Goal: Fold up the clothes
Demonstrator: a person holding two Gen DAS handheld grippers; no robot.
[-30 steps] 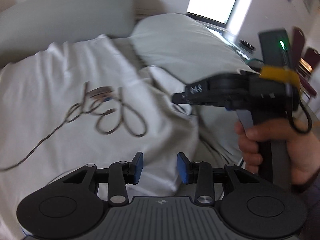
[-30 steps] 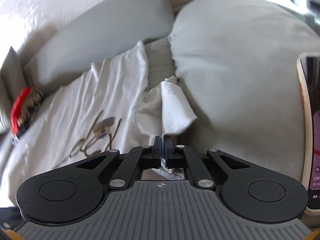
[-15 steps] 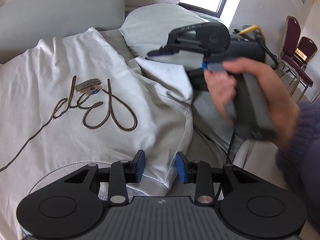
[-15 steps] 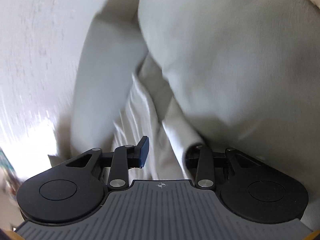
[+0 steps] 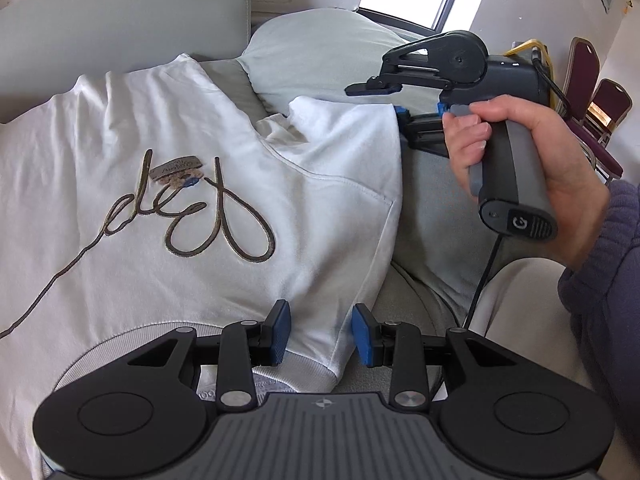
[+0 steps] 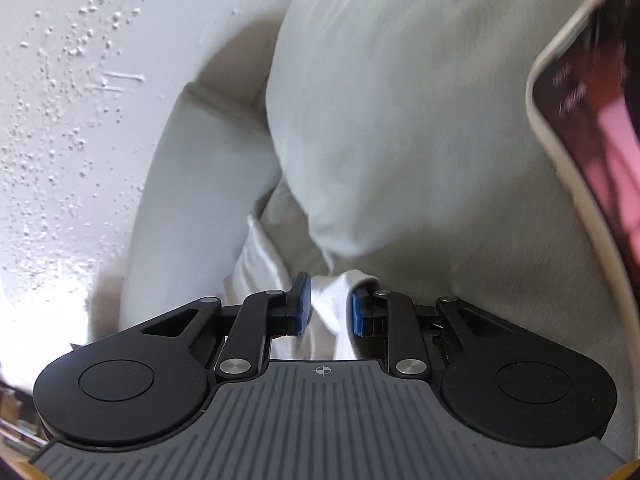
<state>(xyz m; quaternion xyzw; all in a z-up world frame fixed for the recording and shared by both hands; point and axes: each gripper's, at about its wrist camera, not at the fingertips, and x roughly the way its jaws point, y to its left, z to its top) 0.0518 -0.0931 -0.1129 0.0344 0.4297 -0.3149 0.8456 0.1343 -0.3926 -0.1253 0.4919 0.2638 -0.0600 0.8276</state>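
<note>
Folding had barely begun: the white sweatshirt point(image 5: 168, 240) lay mostly flat, one sleeve point(image 5: 344, 136) turned in toward frame centre; left gripper point(image 5: 320, 334) and right gripper point(image 6: 326, 308) both gaped, grasping nothing.

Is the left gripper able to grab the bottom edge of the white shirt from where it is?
Probably yes. The left gripper is open, the white shirt hem lies right between its fingers, and nothing blocks it.

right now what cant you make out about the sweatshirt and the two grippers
- Sweatshirt: left side and hem cut off by the left wrist frame edge and the left gripper body.
- Right gripper: lower finger hidden behind the folded sleeve.
- Right wrist view: blurred, phone screen unreadable.
</note>
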